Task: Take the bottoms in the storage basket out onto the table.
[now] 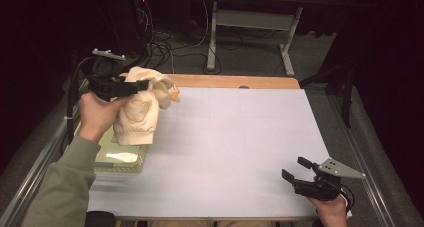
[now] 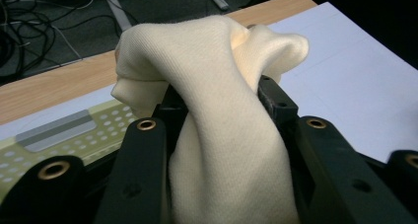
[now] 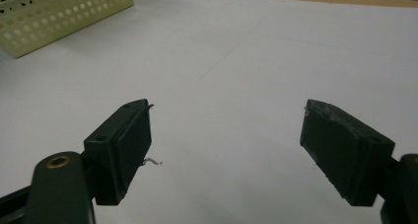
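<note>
The left hand-held gripper [image 1: 142, 85] is holding a cream cloth [image 1: 137, 109], clamped between its jaws and hanging in the air above the perforated green basket [image 1: 122, 159] at the left edge of the bench [image 1: 235, 137]. So the picking up seems done; laying the cloth on the bench probably is remaining. The left forearm is reaching forward, its gripper pointing level. The right hand-held gripper [image 1: 298, 169] is resting low near the front right corner, jaws standing wide with nothing between them.
</note>
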A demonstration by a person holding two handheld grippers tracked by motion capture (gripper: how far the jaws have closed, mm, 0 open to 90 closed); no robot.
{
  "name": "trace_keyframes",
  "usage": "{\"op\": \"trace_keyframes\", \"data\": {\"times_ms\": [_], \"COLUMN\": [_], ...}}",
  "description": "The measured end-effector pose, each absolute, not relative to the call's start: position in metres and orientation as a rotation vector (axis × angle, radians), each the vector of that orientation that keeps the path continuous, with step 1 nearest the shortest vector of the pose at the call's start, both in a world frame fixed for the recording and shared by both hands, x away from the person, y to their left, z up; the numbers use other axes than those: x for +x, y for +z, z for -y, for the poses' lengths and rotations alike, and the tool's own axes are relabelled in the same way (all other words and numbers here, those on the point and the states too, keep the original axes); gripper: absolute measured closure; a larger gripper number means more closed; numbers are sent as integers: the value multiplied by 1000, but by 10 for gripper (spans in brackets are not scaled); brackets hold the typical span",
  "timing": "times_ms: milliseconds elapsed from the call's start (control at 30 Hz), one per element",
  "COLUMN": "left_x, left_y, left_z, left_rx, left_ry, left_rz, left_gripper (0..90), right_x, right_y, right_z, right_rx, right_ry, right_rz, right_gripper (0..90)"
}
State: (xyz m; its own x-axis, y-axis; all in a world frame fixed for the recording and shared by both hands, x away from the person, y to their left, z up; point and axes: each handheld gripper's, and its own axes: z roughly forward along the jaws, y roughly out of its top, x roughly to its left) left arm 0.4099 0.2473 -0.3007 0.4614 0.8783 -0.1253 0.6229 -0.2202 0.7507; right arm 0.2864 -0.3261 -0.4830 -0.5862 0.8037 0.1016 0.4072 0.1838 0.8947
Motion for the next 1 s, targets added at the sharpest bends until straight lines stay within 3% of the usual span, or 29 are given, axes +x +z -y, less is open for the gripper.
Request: {"op": "trace_keyframes", "data": {"times_ms": [1000], "left_x": [411], "left_y": [-302], "left_z": [-199], "left_rx": [1990], "left_ry": [339], "left_rz": [-1116], "left_gripper": [616], "right_x": [286], "right_y": [-483], "right_z": [326], "right_rx": [1135], "right_ry": [1378], "right_rz": [-2077], "right_gripper": [202]}}
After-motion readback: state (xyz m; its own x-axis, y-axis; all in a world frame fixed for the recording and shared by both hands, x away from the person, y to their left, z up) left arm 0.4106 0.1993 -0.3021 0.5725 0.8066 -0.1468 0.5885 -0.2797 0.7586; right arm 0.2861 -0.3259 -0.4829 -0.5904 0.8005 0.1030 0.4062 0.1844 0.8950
